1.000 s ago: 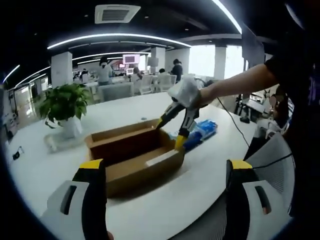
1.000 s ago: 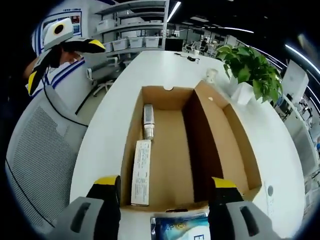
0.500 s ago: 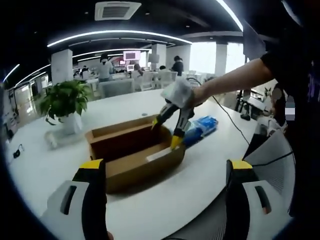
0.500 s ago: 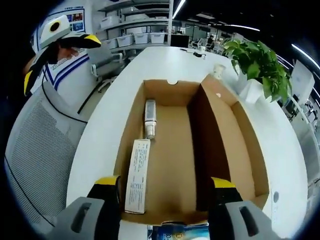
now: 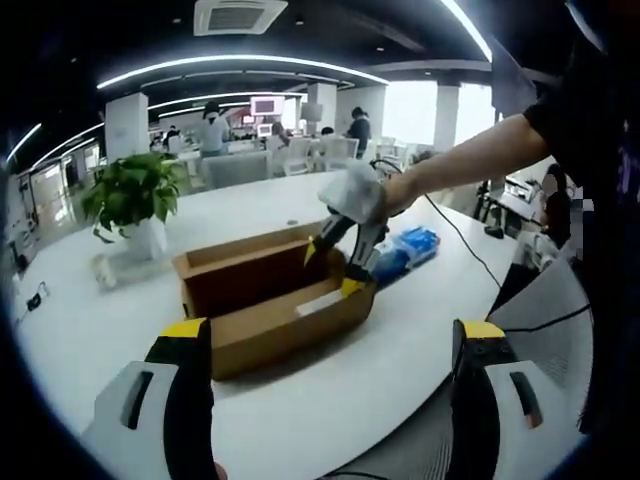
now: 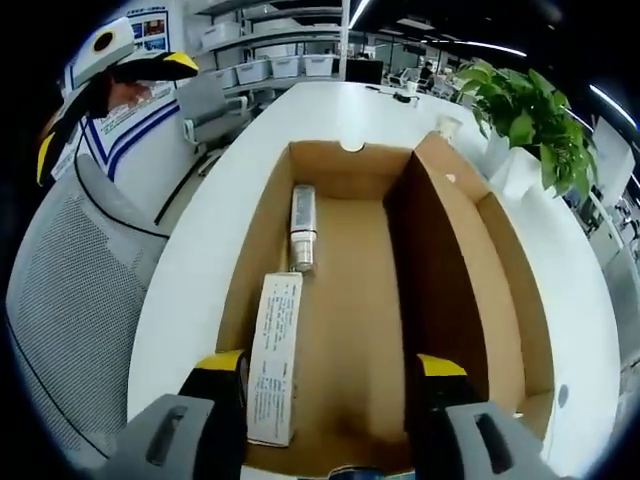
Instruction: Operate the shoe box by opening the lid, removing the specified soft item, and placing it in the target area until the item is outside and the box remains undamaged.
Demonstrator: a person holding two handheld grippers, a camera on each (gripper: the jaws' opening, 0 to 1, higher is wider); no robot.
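The right gripper [image 6: 325, 375] hangs over the near end of an open cardboard shoe box [image 6: 345, 165], its two yellow-tipped jaws spread wide apart and holding nothing. Between and just beyond the jaws, on the box floor, lies a long white carton [image 6: 272, 370] along the left wall, and past it a silver tube [image 6: 302, 225] lies end to end with it. The lid [image 6: 500, 290] stands folded open along the box's right side. In the left gripper view the same right gripper [image 5: 335, 262] reaches down at the box's far end, held by a person's hand [image 5: 370, 190], and a blue soft packet [image 5: 405, 250] lies on the white table [image 5: 400, 350] just beyond the box [image 5: 275, 305], outside it. The left gripper [image 5: 325, 345] is held back from the box above the table edge, its jaws wide apart and empty. A potted plant [image 5: 130, 200] stands on the table to the left, well apart from the box. A mesh office chair [image 6: 70, 300] sits beside the table in the right gripper view, with the left gripper [image 6: 110, 85] above it.
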